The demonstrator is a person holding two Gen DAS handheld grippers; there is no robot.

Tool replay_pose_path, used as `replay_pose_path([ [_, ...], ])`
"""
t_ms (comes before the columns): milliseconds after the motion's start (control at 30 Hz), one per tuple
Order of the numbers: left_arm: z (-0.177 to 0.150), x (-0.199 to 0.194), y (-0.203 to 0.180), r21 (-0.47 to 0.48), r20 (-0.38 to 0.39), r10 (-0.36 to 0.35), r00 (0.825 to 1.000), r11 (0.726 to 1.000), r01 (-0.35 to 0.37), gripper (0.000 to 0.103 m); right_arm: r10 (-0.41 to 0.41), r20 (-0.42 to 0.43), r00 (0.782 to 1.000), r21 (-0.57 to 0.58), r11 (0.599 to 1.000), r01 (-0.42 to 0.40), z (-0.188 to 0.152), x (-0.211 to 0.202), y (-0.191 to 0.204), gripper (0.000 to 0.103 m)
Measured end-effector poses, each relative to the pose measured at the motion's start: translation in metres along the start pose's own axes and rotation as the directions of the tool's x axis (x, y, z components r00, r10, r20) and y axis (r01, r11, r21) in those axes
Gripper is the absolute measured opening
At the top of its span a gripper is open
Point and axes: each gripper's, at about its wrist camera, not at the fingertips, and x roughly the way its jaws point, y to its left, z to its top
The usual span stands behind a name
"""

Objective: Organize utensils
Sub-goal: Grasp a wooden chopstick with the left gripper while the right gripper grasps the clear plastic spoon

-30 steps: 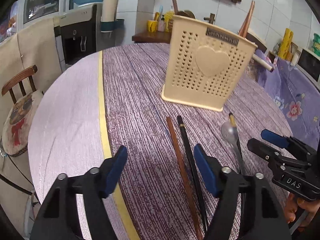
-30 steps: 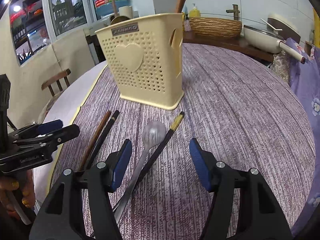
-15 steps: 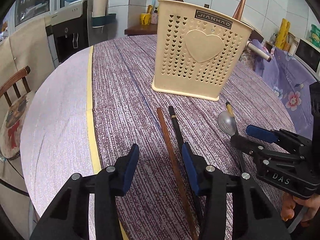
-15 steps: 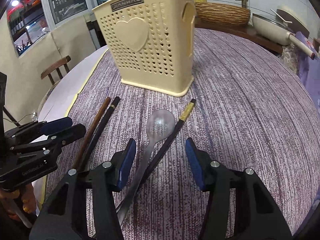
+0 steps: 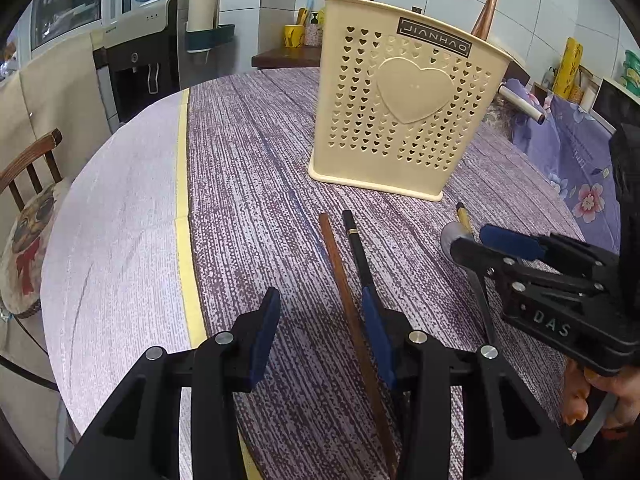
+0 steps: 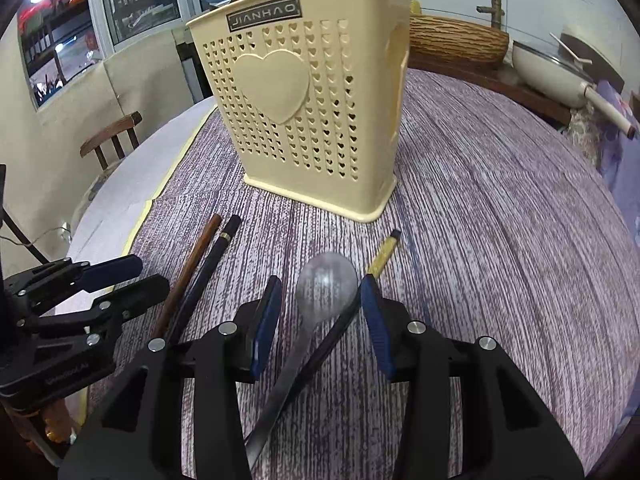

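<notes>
A cream perforated utensil holder (image 5: 404,120) (image 6: 304,120) stands upright on the purple tablecloth. In front of it lie a brown chopstick (image 5: 344,280) (image 6: 192,264), a black chopstick (image 5: 358,248) (image 6: 212,260), a steel spoon (image 6: 328,284) and a gold-ended black chopstick (image 6: 384,252). My left gripper (image 5: 320,312) is open, low over the cloth; the brown chopstick runs between its pads, close to the right one. My right gripper (image 6: 320,296) is closing, its jaws either side of the spoon's bowl without pressing it. Each gripper also shows in the other's view: the right gripper (image 5: 500,244), the left gripper (image 6: 120,276).
A yellow stripe (image 5: 182,184) splits the round table's cloth, pale to its left. A wooden chair (image 5: 28,168) stands beyond the left edge. A pan (image 6: 552,76) and a woven basket (image 6: 456,40) sit on a counter behind. A hand (image 5: 600,396) holds the right gripper.
Both grippers' jaws have narrowed. Both have moved forward toward the holder; the right one now has the spoon's bowl between its pads, and the left one straddles the brown chopstick.
</notes>
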Motion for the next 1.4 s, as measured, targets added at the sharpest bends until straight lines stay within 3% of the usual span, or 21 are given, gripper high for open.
replay_pose_path([
  [300,-0.002,0.0,0.005,-0.013,-0.004,-0.004,1.0,1.0,0.004,0.043,0.033,-0.058,0.998,-0.048,0.998,-0.036,0.013,0.026,0.002,0.043],
  [533,-0.002,0.001,0.007,-0.02,-0.006,-0.007,1.0,1.0,0.007,0.043,-0.029,-0.074,0.997,-0.076,0.997,0.024,0.001,0.018,0.011,0.043],
  [933,0.004,0.013,-0.005,0.019,-0.035,-0.025,0.999,0.999,0.026,0.041,-0.053,-0.084,0.995,-0.044,0.998,0.049,-0.006,0.015,0.013,0.042],
  [1400,0.009,0.023,-0.017,0.089,-0.059,0.048,0.997,0.995,-0.043,0.03,-0.082,-0.099,0.992,-0.014,0.997,0.081,-0.004,0.015,0.016,0.043],
])
